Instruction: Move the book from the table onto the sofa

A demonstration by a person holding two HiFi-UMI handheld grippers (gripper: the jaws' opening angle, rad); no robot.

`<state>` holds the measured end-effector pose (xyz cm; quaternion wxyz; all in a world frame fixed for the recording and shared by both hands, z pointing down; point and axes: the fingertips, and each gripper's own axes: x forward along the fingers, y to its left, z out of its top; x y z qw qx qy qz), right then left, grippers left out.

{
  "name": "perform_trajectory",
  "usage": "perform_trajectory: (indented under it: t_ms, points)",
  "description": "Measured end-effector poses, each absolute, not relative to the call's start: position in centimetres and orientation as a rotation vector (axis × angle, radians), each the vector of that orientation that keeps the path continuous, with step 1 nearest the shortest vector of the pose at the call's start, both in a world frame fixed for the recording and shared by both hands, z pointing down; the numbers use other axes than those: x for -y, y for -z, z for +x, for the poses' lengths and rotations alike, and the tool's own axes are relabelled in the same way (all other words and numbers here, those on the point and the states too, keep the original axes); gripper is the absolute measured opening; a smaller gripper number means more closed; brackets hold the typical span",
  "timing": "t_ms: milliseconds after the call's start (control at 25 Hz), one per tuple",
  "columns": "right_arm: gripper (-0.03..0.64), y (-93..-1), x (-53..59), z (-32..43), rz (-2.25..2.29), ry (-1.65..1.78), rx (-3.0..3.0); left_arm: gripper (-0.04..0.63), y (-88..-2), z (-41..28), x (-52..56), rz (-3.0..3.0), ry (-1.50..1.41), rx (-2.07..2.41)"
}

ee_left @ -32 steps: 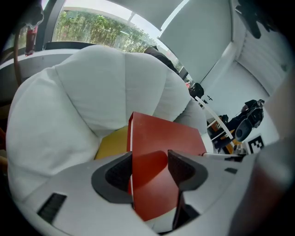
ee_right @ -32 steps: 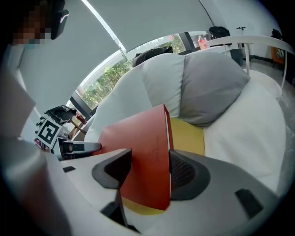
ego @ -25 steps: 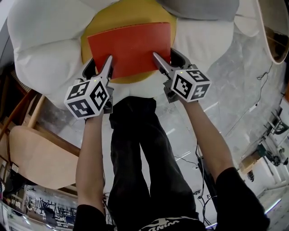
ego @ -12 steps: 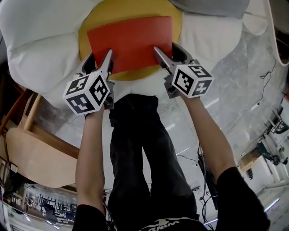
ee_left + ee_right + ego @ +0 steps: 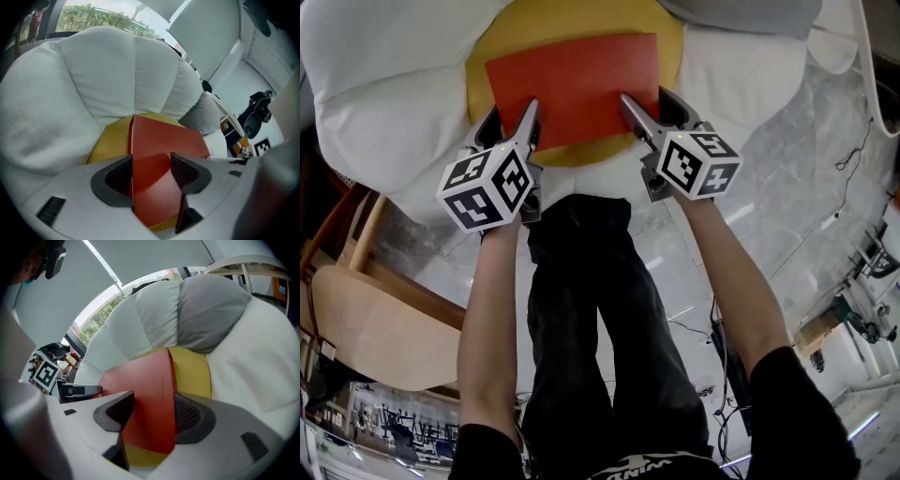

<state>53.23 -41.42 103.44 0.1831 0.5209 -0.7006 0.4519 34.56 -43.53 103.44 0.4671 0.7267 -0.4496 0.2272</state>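
A red book (image 5: 572, 84) lies flat over the round yellow cushion (image 5: 525, 28) of a white sofa (image 5: 384, 84). My left gripper (image 5: 511, 117) is shut on the book's near left corner, and my right gripper (image 5: 649, 101) on its near right corner. In the left gripper view the book (image 5: 164, 140) runs between the jaws of the left gripper (image 5: 150, 168), with the yellow cushion (image 5: 110, 140) beneath. The right gripper view shows the book (image 5: 145, 380) wedged in the right gripper (image 5: 152, 411). Whether the book rests on the cushion is hidden.
A grey cushion (image 5: 741, 14) leans at the sofa's back right. A pale wooden seat (image 5: 375, 319) stands on the left by the person's legs (image 5: 581, 309). A round table's edge (image 5: 862, 75) curves at the upper right over marble floor (image 5: 787, 159).
Both grippers have sunk a little with the book toward the yellow cushion. Their grip on the book's near corners looks the same.
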Motion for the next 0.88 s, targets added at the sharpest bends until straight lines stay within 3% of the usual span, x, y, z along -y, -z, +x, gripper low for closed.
perform_trajectory:
  t_ms: [880]
  points:
    - [0.233,-98.9,41.7,52.9,1.519,-1.194,1.921,0.247,-98.6,32.9,43.8,1.825,-0.577,1.122]
